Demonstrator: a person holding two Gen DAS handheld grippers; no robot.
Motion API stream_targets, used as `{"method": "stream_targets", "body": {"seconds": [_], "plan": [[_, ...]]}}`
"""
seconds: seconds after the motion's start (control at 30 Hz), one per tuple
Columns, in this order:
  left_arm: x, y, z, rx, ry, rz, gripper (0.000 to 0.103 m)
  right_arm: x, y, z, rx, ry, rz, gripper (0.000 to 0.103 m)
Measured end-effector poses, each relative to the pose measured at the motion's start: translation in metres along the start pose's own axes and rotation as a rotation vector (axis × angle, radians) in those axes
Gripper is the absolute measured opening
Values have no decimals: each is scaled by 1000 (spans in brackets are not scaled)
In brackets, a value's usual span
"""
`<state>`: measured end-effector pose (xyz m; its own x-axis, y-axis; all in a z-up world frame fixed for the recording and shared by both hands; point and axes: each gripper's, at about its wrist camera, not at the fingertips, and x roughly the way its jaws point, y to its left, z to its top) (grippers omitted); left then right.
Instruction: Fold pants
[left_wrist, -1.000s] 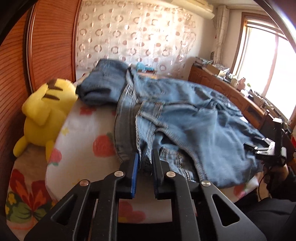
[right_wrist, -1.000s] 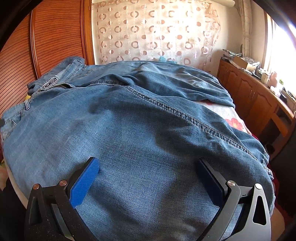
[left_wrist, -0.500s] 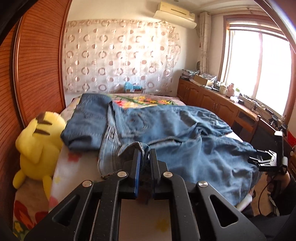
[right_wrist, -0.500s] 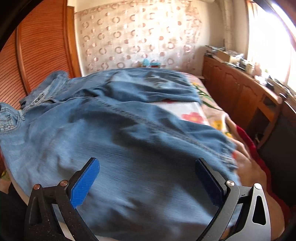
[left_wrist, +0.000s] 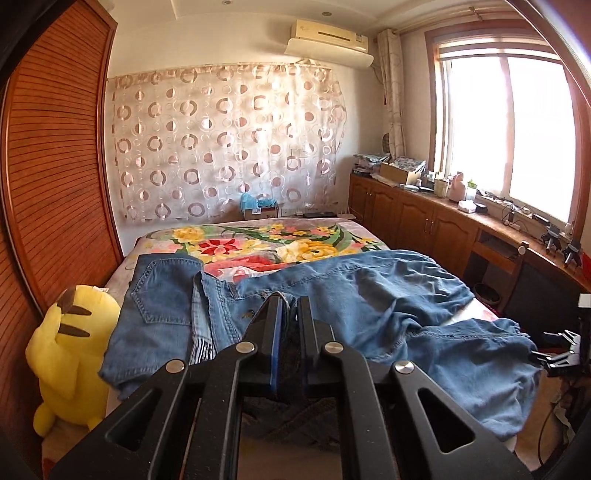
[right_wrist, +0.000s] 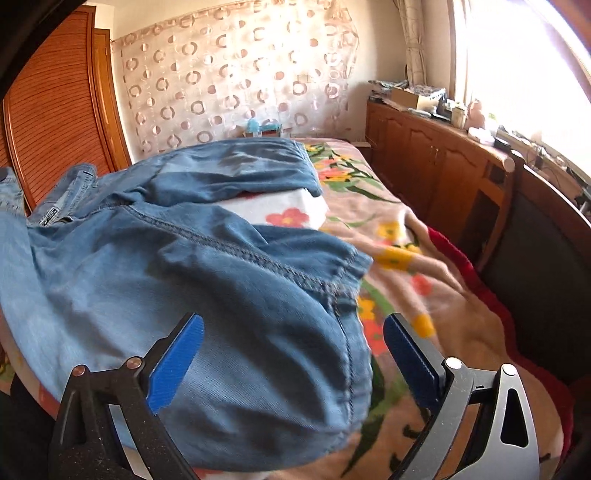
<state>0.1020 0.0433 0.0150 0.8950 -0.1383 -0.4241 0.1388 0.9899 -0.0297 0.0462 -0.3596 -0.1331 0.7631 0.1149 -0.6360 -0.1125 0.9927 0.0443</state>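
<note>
yellow plush toy (left_wrist: 70, 354) blocks bed's left edge, cabinets (left_wrist: 424, 221) right

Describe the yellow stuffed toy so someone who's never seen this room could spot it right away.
Find the bed with the flowered cover, then its left edge, beside the slatted wooden wardrobe door. Wedged there, just left of the blue jeans, sits the yellow plush toy. It is the only bright yellow thing there, with dark brown stripes on it.

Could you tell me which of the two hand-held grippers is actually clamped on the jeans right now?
The left hand-held gripper: its blue pads pinch a bunch of the jeans. The right hand-held gripper is wide open, merely straddling a leg.
</note>
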Motion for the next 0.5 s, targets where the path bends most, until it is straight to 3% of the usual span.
{"method": "stream_targets", "body": {"seconds": [0.13,0.27,0.5], "plan": [[14,-1,2,11,12,14,8,1,-8,-4,35,32,11,95],[22,-2,3,9,19,19,8,7,-20,-6,85,65,57,86],[26,-1,5,6,25,13,8,3,-37,-7,141,78,129,59]]}}
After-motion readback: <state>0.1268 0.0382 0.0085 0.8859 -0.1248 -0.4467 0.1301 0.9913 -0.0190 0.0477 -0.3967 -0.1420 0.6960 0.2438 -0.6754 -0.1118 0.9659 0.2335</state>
